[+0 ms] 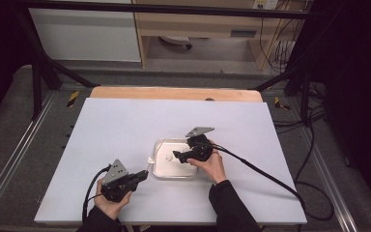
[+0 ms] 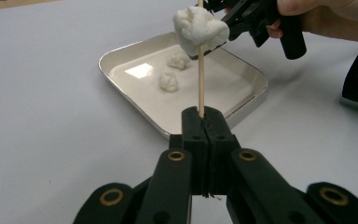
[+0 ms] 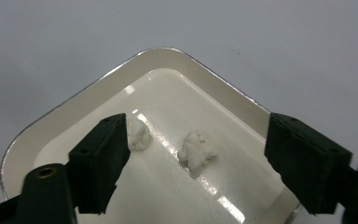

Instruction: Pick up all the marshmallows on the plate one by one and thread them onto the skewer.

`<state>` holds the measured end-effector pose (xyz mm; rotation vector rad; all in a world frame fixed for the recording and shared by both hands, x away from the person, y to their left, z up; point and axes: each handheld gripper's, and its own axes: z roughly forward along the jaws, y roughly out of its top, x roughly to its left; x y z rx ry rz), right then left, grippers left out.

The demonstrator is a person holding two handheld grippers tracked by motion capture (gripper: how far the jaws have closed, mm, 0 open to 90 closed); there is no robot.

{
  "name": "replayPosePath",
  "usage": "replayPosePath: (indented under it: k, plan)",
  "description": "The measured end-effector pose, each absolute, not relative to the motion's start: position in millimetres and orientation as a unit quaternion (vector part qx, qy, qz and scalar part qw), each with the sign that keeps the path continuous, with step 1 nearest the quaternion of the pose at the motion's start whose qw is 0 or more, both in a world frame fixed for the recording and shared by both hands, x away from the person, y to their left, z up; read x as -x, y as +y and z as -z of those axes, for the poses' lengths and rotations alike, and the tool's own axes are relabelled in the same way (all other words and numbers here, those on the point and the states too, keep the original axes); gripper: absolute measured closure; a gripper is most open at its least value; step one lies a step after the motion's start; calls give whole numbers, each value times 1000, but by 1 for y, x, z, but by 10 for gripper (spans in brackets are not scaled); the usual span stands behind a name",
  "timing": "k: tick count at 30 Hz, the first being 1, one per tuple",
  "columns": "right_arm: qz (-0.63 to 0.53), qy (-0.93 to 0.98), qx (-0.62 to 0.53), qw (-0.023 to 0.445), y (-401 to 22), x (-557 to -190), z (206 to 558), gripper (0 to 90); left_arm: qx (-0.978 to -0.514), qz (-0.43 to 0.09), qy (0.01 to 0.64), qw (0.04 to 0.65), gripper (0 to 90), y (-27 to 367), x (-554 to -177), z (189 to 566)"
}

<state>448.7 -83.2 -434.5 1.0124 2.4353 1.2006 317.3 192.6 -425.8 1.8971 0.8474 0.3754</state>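
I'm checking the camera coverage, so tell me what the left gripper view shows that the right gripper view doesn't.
Left gripper view: the left gripper shut on a wooden skewer carrying one white lump, with the right gripper beyond it. Right gripper view: the right gripper's own open jaws above the tray. Shared: the white tray and two loose white lumps, one between those jaws.
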Motion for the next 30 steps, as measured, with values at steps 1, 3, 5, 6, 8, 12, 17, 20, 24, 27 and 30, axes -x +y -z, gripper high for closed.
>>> replayPosePath:
  k: [1, 3, 5, 6, 8, 12, 17, 20, 24, 27, 30]
  plan:
    - [-409, 835, -346, 124, -83, -450, 436, 299, -782, -154, 350, 492, 885, 193, -317, 426]
    - [-406, 836, -348, 123, -83, -451, 439, 359, -782, -154, 350, 492, 885, 192, -318, 426]
    - [-403, 836, -352, 123, -82, -453, 442, 423, -782, -153, 350, 492, 885, 192, -318, 426]
    - [-402, 836, -352, 122, -82, -454, 443, 446, -782, -153, 350, 492, 885, 192, -318, 427]
    - [-404, 834, -356, 118, -82, -455, 444, 503, -782, -153, 351, 492, 885, 192, -318, 427]
    - [-403, 836, -356, 107, -80, -455, 448, 548, -782, -152, 351, 491, 885, 192, -318, 427]
    - [-399, 839, -354, 109, -79, -456, 452, 591, -783, -152, 350, 490, 885, 192, -318, 427]
    - [-399, 841, -347, 114, -79, -455, 452, 638, -783, -152, 351, 490, 885, 192, -318, 428]
    - [-398, 841, -347, 115, -79, -454, 452, 677, -784, -151, 350, 489, 885, 191, -318, 428]
    - [-398, 840, -350, 115, -79, -453, 452, 699, -785, -151, 349, 489, 885, 191, -318, 428]
    - [-399, 840, -350, 112, -80, -454, 452, 713, -785, -151, 349, 489, 885, 191, -318, 428]
